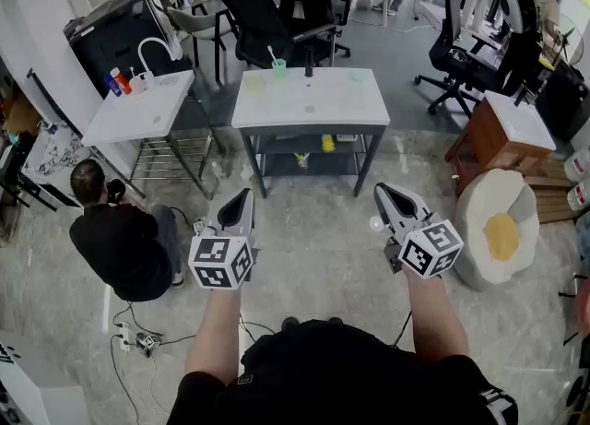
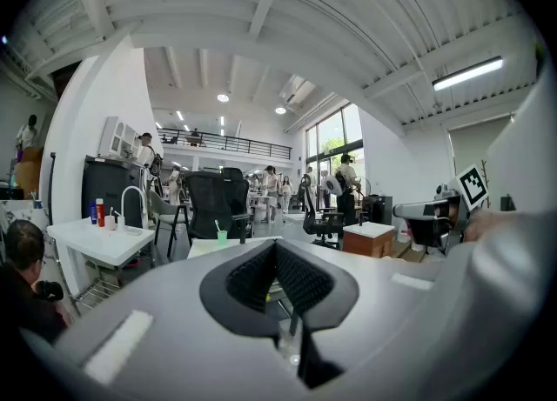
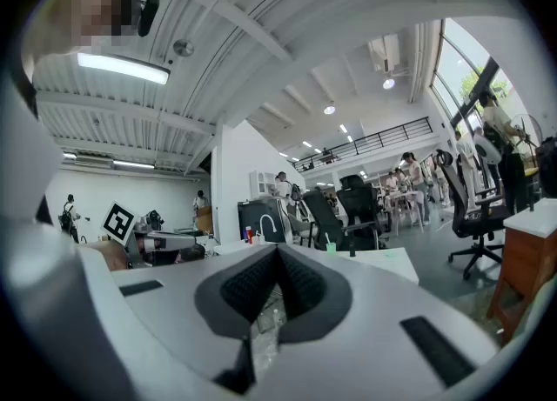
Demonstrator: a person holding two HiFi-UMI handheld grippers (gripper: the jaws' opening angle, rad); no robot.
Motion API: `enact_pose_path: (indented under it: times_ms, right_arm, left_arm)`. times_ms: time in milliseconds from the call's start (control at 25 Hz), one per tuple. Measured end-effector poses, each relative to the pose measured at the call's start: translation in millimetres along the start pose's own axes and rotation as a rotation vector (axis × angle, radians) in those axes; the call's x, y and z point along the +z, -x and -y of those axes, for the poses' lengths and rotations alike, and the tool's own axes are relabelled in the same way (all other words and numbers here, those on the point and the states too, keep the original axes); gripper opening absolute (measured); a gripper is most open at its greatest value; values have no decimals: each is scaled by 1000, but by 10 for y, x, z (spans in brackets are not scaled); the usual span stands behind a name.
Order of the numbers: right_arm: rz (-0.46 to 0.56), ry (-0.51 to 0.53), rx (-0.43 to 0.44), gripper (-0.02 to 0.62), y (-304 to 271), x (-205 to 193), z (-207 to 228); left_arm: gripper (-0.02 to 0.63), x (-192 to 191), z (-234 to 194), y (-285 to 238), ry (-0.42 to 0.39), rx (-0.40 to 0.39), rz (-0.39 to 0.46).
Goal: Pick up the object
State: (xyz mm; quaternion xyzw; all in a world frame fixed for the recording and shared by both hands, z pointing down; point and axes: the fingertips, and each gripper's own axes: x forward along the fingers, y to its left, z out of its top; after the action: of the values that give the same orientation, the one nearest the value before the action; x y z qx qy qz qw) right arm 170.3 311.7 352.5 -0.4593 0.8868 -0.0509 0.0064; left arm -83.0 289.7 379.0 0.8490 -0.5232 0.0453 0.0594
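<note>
Green plastic cup (image 1: 279,67), seemingly the object meant, stands at the far edge of the white rectangular table (image 1: 309,110), well apart from the left gripper (image 1: 243,193) and right gripper (image 1: 382,190), both pressed together, empty and carried level, the approach apparently not yet begun.

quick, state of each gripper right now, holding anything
Left gripper: closed, jaws together, holding nothing.
Right gripper: closed, jaws together, holding nothing.
</note>
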Motion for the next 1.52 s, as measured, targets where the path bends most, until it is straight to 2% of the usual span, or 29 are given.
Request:
enact_pose_path:
  times_ms: [560,1080,1120,1160,1200,1520]
  right_arm:
    - [-10,4,-9,11,-2,5,33]
    - [1,-22,5,15,-228,29,-245]
    - [-3,-20,5,41,-247,25,-277]
    - [-9,-18,5,117,-265,21,-308]
    - [-14,-16,7,144,-284,15,-338]
    - [-38,-8,-14,225,-387,-76,-519]
  left_arm:
    - [11,-28,-14,-14,20,-1,-6]
    - [15,-22,-401,216,39,22,7]
    - [26,-24,-430,226,41,19,6]
    - [71,-27,-460,232,44,16,4]
    - [102,-27,-493,237,46,14,3]
    - [197,-99,-698,322,55,-7,-1]
